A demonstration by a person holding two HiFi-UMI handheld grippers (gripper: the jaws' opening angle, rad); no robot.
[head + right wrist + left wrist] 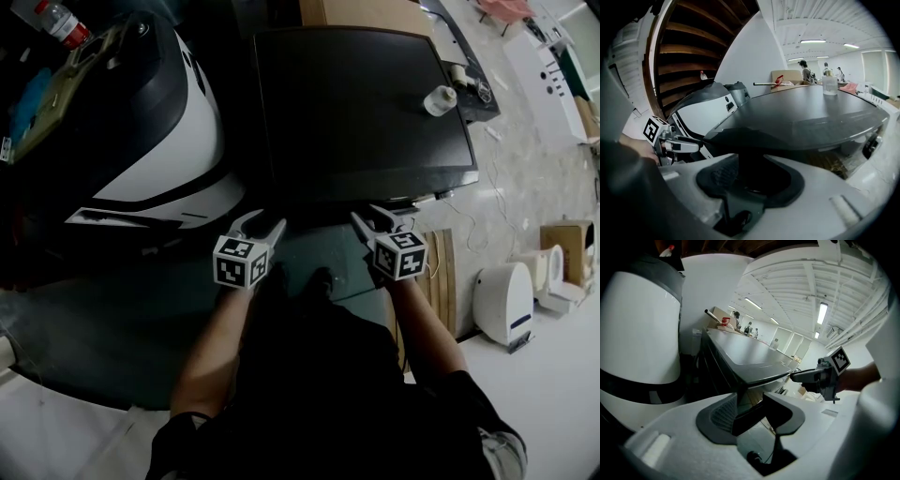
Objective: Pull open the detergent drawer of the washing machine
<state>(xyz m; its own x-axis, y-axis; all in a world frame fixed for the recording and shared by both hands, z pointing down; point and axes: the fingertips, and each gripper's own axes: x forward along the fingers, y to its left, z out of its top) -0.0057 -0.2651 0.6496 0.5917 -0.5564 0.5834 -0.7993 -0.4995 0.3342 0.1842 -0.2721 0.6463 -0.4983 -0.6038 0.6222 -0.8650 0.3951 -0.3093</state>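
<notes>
The washing machine (366, 112) has a flat dark top and stands straight ahead; its front panel lies under the top's near edge, and no detergent drawer shows in any view. My left gripper (261, 228) hovers in front of the near left corner, fingers apart, nothing between them. My right gripper (375, 220) hangs by the near right part of that edge, also open and empty. In the left gripper view the open jaws (752, 411) point at the top's corner (754, 366), with the right gripper (808, 376) beside. The right gripper view shows its open jaws (750, 176) under the dark top (801, 112).
A white and black rounded machine (159, 141) stands close on the left, a red-capped bottle (64, 23) on it. A white cup (439, 100) sits on the washer's top. Wooden slats (439, 272), small white appliances (506, 300) and a cardboard box (567, 239) are on the right.
</notes>
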